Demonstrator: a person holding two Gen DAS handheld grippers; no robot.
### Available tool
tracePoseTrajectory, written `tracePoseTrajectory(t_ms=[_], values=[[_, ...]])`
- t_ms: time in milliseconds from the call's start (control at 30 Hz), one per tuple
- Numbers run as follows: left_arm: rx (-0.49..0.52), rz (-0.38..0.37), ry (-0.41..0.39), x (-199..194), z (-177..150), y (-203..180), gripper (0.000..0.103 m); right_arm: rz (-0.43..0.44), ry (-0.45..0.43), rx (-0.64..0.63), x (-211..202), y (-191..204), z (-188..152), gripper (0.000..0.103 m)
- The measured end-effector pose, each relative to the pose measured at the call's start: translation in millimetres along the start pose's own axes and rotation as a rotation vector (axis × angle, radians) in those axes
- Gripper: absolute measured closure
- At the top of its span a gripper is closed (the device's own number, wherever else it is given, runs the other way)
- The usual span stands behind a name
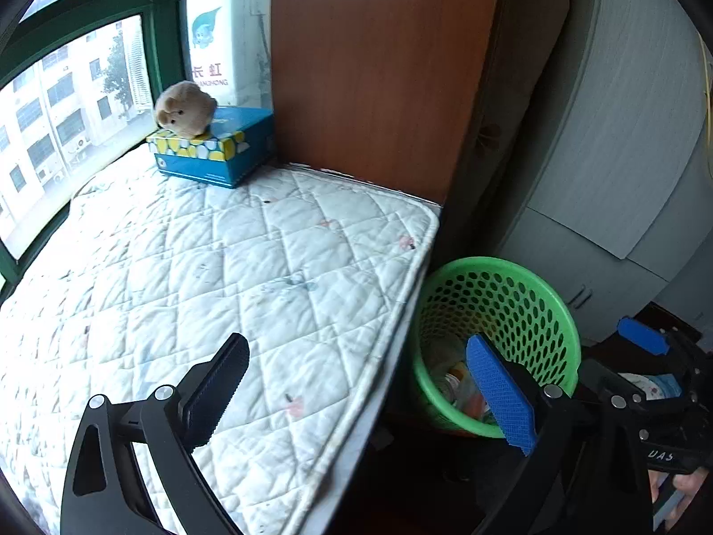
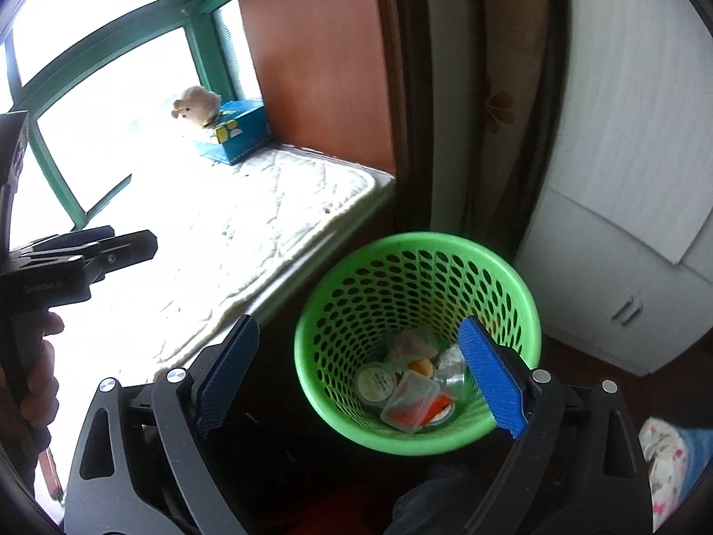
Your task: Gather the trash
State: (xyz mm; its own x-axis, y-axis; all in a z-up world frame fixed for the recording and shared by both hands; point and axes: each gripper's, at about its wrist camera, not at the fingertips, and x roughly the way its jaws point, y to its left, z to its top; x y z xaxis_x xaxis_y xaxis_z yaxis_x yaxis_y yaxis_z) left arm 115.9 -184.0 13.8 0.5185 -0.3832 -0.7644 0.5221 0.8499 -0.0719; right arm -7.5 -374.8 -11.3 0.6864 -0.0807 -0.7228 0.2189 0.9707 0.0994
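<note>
A green perforated waste basket (image 2: 445, 263) stands on the floor beside the quilted window-seat mattress (image 1: 200, 258); it also shows in the left wrist view (image 1: 517, 294). Inside lie several pieces of trash (image 2: 412, 394): plastic cups, lids and wrappers. My right gripper (image 2: 361, 376) is open and empty, held above the basket's near rim. My left gripper (image 1: 361, 383) is open and empty, over the mattress's right edge, next to the basket. The right gripper shows at the right edge of the left wrist view (image 1: 646, 347).
A blue tissue box (image 1: 214, 147) with a beige plush toy (image 1: 185, 109) on it sits at the mattress's far end by the window. A brown wooden panel (image 1: 379, 67) and a curtain stand behind the basket. A white cabinet (image 2: 624, 178) is to the right.
</note>
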Motion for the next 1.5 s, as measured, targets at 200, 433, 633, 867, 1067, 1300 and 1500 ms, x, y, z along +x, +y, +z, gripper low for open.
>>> tracePoseTrajectory(t_ms=[200, 433, 633, 867, 1067, 1300, 1500], values=[[-0.024, 0.042, -0.039, -20, -11, 26, 0.007, 0.028, -0.023, 0.003, -5, 19, 4, 0.009], [-0.027, 0.121, -0.089, -44, -21, 44, 0.007, 0.041, -0.044, -0.005, -8, 34, 11, 0.007], [-0.048, 0.151, -0.116, -60, -28, 59, 0.007, 0.042, -0.075, -0.008, -15, 43, 14, 0.006], [-0.047, 0.171, -0.139, -72, -35, 66, 0.007, 0.060, -0.090, -0.018, -22, 51, 15, 0.005], [-0.056, 0.182, -0.148, -79, -39, 72, 0.007, 0.057, -0.105, -0.030, -26, 56, 16, 0.005], [-0.070, 0.192, -0.163, -86, -42, 77, 0.007, 0.059, -0.108, -0.034, -27, 60, 15, 0.005], [-0.075, 0.200, -0.175, -92, -45, 80, 0.007, 0.064, -0.116, -0.052, -29, 68, 16, 0.005]])
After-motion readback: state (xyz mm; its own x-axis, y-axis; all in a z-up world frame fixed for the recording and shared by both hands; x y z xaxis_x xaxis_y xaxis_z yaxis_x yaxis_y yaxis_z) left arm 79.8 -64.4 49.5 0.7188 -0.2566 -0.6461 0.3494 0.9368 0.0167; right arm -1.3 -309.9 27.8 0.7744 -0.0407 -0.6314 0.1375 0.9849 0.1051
